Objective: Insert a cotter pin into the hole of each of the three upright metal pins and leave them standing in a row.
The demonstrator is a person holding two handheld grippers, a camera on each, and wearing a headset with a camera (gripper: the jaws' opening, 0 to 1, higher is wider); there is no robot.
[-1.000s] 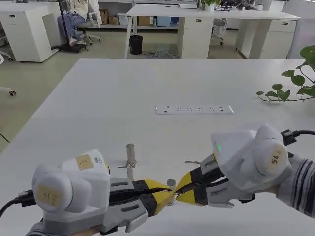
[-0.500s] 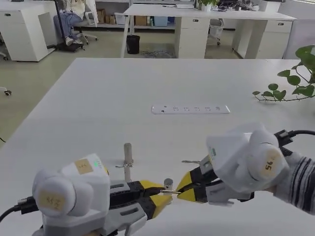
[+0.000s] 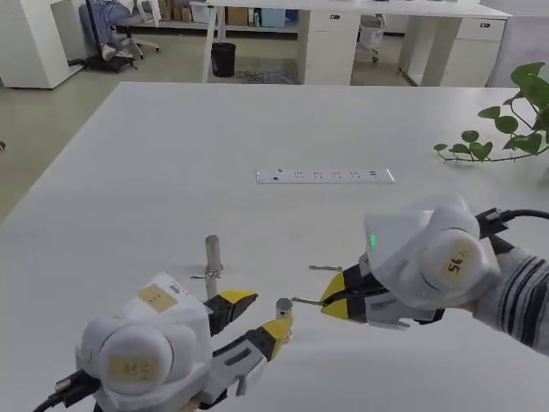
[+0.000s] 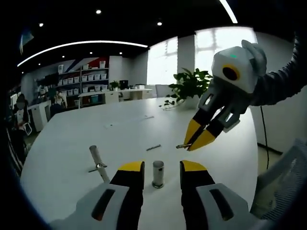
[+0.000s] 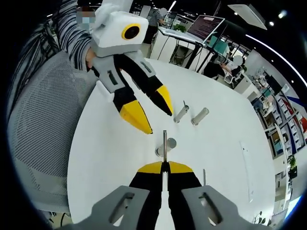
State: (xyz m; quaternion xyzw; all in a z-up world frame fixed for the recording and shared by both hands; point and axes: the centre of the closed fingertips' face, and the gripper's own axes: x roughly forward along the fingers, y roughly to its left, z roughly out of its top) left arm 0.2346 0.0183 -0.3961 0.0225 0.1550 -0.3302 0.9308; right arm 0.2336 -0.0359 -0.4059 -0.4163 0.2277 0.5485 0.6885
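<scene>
On the counter (image 3: 171, 163), a short metal pin (image 4: 158, 173) stands upright between the wide-spread jaws of the left hand-held gripper (image 3: 262, 312), clear of both. The right hand-held gripper (image 3: 330, 302) clamps a cotter pin (image 5: 164, 143), its tip near that pin. The head view shows a taller pin (image 3: 212, 256) with a cotter pin through it; the right gripper view adds a third pin (image 5: 200, 116) beside it.

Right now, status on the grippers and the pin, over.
Left gripper open, short metal pin at its jaws, ungripped. Right gripper shut on a cotter pin, tip short of it. Nothing between.
</scene>
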